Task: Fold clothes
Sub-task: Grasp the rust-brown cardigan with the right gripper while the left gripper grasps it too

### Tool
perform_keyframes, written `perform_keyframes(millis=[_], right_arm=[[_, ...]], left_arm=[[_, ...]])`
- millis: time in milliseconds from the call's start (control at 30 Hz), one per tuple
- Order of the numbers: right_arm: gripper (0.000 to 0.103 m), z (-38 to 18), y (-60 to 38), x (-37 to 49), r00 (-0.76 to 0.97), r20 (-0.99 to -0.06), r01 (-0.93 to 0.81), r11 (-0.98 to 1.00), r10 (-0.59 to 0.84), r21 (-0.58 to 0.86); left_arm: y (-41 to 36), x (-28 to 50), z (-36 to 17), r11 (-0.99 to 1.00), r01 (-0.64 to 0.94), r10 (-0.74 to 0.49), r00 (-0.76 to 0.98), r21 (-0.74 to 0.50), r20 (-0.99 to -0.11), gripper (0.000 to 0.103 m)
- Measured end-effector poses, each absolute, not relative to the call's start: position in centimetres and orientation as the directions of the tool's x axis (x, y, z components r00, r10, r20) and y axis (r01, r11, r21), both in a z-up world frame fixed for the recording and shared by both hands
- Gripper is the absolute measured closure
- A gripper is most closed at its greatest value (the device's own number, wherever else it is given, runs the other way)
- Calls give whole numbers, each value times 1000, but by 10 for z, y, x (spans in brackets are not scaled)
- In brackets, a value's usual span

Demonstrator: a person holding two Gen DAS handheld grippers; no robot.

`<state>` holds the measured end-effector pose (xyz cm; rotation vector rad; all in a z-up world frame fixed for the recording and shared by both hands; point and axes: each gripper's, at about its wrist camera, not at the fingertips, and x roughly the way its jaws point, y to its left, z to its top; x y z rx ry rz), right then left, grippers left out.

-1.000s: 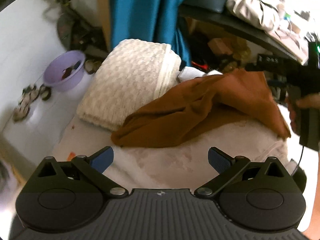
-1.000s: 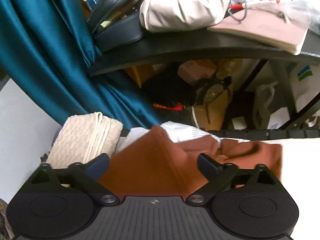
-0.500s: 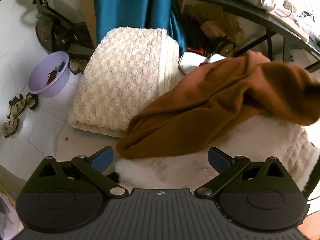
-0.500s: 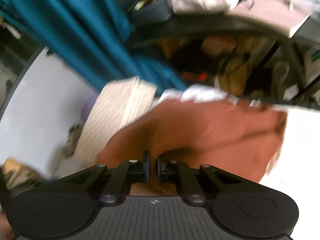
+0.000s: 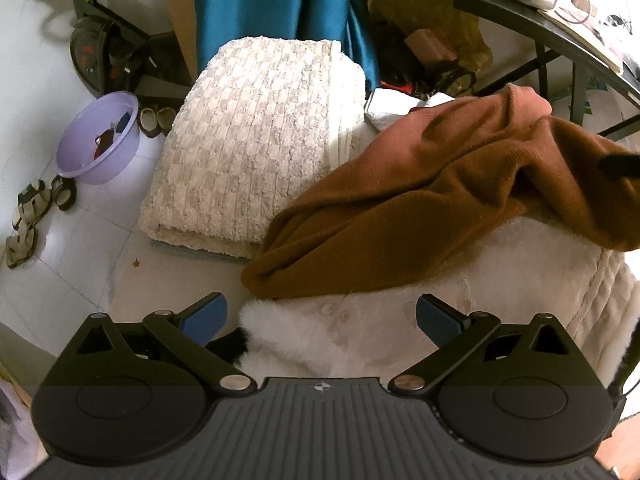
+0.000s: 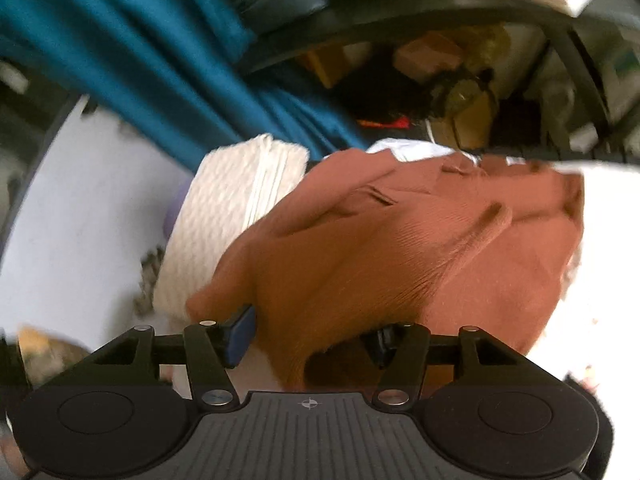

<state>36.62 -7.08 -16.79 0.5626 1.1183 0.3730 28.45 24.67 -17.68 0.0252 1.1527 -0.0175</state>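
Brown garment bunched on white fluffy cover, long axis running from near-left corner up to far right. Right gripper nearer: cloth lies between its jaws, which are opening, pads not pressing. Left gripper wide open, empty; garment's near hem just ahead, slightly left of centre. Cream folded blanket far left.
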Motion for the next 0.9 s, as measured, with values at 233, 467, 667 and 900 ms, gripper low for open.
perform_keyframes(millis=[233,467,667,900], right_arm=[[86,-174,-64,381,401,-686,34,738,608,674],[96,-113,-75,388,520,-583,-120,729,625,674],[96,-70,-87,376,532,-468,-232,653,706,721],[96,-1,-106,346,564,-292,-390,561,772,730]], left_arm=[[240,283,-176,998,52,10,419,35,-908,1],[238,293,-164,994,106,-78,487,-30,-870,1],[215,307,-164,984,176,-93,511,-2,-855,1],[183,310,-156,947,315,-130,552,61,-824,1]])
